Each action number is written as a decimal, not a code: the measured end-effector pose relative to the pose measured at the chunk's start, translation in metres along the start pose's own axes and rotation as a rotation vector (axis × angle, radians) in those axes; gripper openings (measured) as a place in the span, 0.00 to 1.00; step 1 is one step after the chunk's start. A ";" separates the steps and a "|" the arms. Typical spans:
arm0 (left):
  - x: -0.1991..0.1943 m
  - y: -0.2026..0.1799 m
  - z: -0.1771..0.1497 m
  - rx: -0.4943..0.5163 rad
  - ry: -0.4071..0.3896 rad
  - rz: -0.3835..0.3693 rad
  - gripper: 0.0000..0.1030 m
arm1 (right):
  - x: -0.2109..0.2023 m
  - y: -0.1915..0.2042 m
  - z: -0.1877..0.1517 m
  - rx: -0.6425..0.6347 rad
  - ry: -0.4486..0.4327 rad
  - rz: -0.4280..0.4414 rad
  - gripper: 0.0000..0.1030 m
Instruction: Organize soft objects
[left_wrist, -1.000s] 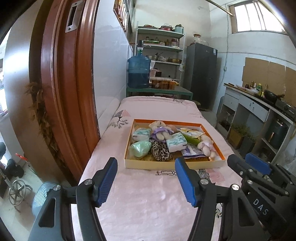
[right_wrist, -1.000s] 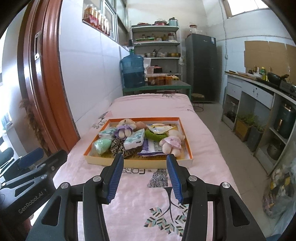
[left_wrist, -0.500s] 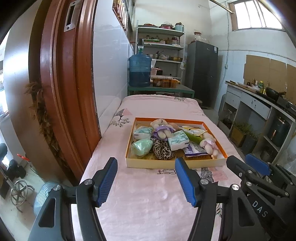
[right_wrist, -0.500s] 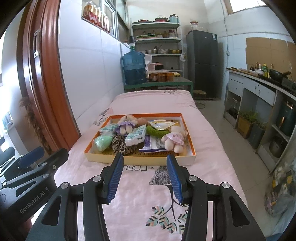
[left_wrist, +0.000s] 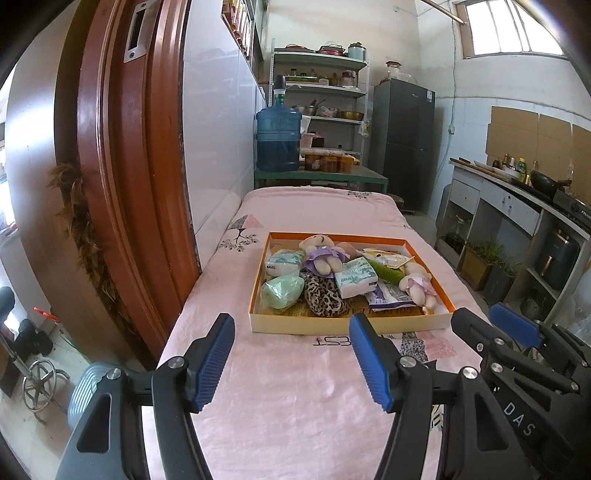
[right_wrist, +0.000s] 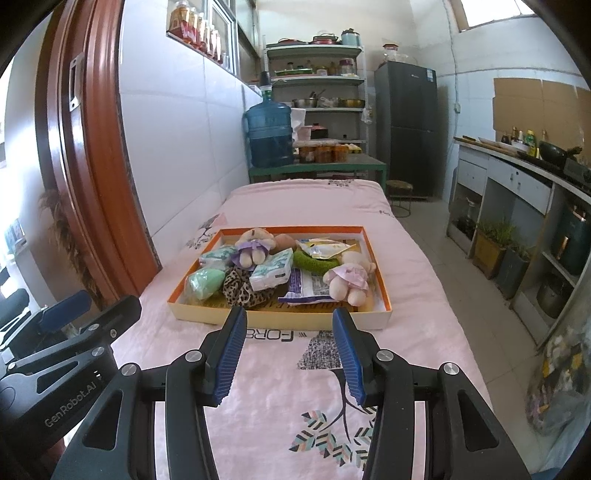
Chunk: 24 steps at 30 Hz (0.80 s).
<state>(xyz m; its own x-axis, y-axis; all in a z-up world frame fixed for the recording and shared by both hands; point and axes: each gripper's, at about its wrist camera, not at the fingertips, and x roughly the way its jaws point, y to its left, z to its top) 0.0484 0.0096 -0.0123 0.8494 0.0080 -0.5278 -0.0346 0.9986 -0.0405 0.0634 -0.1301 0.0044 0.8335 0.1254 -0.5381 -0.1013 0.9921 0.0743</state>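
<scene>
**Left wrist view: soft things in the tray, both claws empty**

Item 1. Tray (left_wrist: 351, 326), orange-rimmed, on the pink bedcover (left_wrist: 295, 387). All the soft things lie inside it, jumbled and overlapping: plush doll in a purple dress (left_wrist: 322, 254), second doll in pink (left_wrist: 415, 284), leopard-print cloth (left_wrist: 325, 297), pale green pouch (left_wrist: 281, 291), tissue packs (left_wrist: 356, 282), green knitted ring (right_wrist: 314, 262), snack packets (right_wrist: 310, 286).

Item 2. My left claw (left_wrist: 291, 363): spread wide, holding nothing, short of the tray's near wall.

Item 3. My right claw (right_wrist: 288, 354): likewise parted and empty, centred on the near wall.

Handling note. Gathered yet unsorted, so this fits a sorting ahead or a gathering just ended. Should I lift anything, I would pinch a top-lying piece by its bulk, not one pinned beneath another.
</scene>
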 end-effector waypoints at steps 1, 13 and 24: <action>0.000 0.000 0.000 -0.001 0.000 0.000 0.63 | 0.000 0.000 0.000 0.001 0.000 0.000 0.48; 0.002 0.000 0.000 0.003 0.000 0.003 0.63 | 0.003 0.000 0.000 -0.003 0.002 0.000 0.48; 0.005 0.003 -0.002 0.000 0.001 0.005 0.63 | 0.004 0.001 0.000 -0.004 0.003 0.001 0.48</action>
<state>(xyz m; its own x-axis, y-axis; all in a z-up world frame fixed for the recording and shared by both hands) 0.0513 0.0124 -0.0166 0.8487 0.0131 -0.5287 -0.0391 0.9985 -0.0379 0.0668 -0.1284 0.0025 0.8316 0.1263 -0.5408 -0.1040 0.9920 0.0718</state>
